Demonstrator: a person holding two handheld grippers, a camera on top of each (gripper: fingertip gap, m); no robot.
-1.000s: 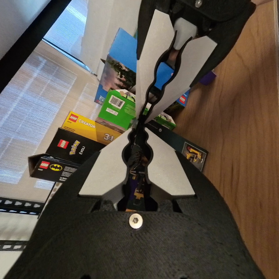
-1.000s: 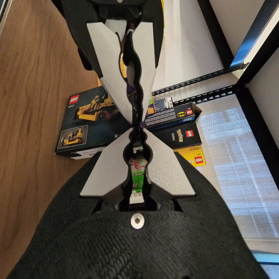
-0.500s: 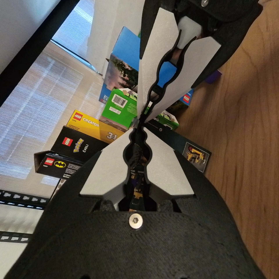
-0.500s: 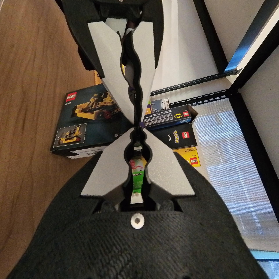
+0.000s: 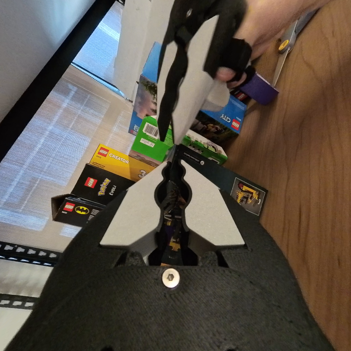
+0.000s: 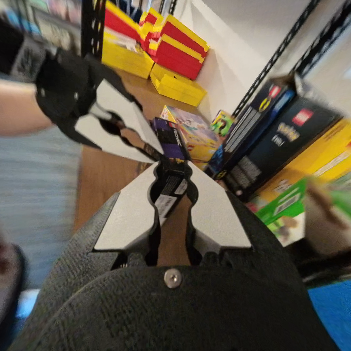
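Note:
A flat dark box (image 5: 218, 176) with a yellow digger picture lies on the wooden shelf (image 5: 303, 190). My left gripper (image 5: 173, 153) is shut, and its tips touch the box's near corner. My right gripper (image 6: 172, 163) is turned on its side, and its jaws stand a box's thickness apart on the dark box's black and purple edge (image 6: 171, 144). The right gripper also shows from above in the left wrist view (image 5: 168, 139), held by a hand (image 5: 266, 28). The left gripper shows at the left in the blurred right wrist view (image 6: 156, 159).
Behind the dark box stand a green box (image 5: 150, 148), a blue box (image 5: 224, 114), a yellow box (image 5: 114, 157), a black box (image 5: 98, 186) and a small open black box (image 5: 76, 210). A purple box (image 5: 260, 91) lies farther back. Yellow and red boxes (image 6: 161, 47) sit on another shelf. Only a small space, under 4 cm, lies between the two pairs of fingers.
My right gripper has rolled about a quarter turn, and its jaws have parted from fully shut onto the dark box's edge. The left gripper has stayed shut at the box's corner.

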